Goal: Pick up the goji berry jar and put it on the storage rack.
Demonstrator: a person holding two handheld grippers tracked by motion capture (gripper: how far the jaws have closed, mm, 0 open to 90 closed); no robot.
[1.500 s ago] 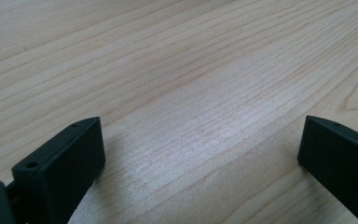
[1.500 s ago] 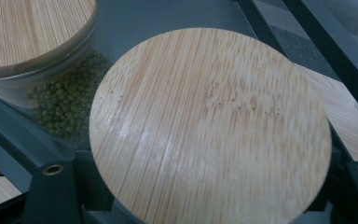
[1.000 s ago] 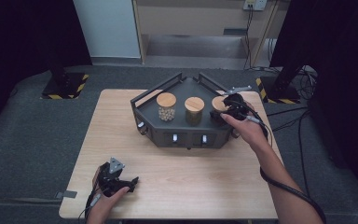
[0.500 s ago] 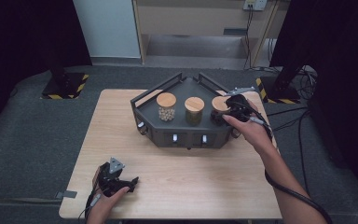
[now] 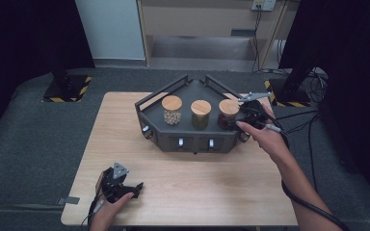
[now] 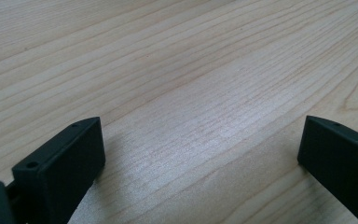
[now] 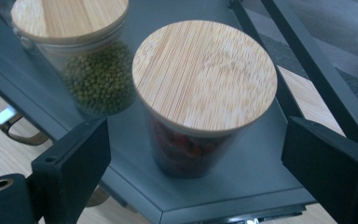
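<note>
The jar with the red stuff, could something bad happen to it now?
Maybe. The right gripper has just been opening its jaws, and the red jar stands between them, untouched, near the tray's front edge. A careless pull back could clip it and tip it. The green bean jar stands close beside and could get knocked too.

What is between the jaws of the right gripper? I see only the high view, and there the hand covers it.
Observer: The right gripper has just been opening its jaws. They stand wide on either side of the jar with red contents, and the pads do not press it.
Operator: Is the jar closed?
Observer: Yes, a round wooden lid sits flat on it.
Operator: What stands next to it?
Observer: A jar of small green beans, also with a wooden lid, on the same dark tray.
Operator: And the left gripper?
Observer: The left gripper is open over bare wooden table.
</note>
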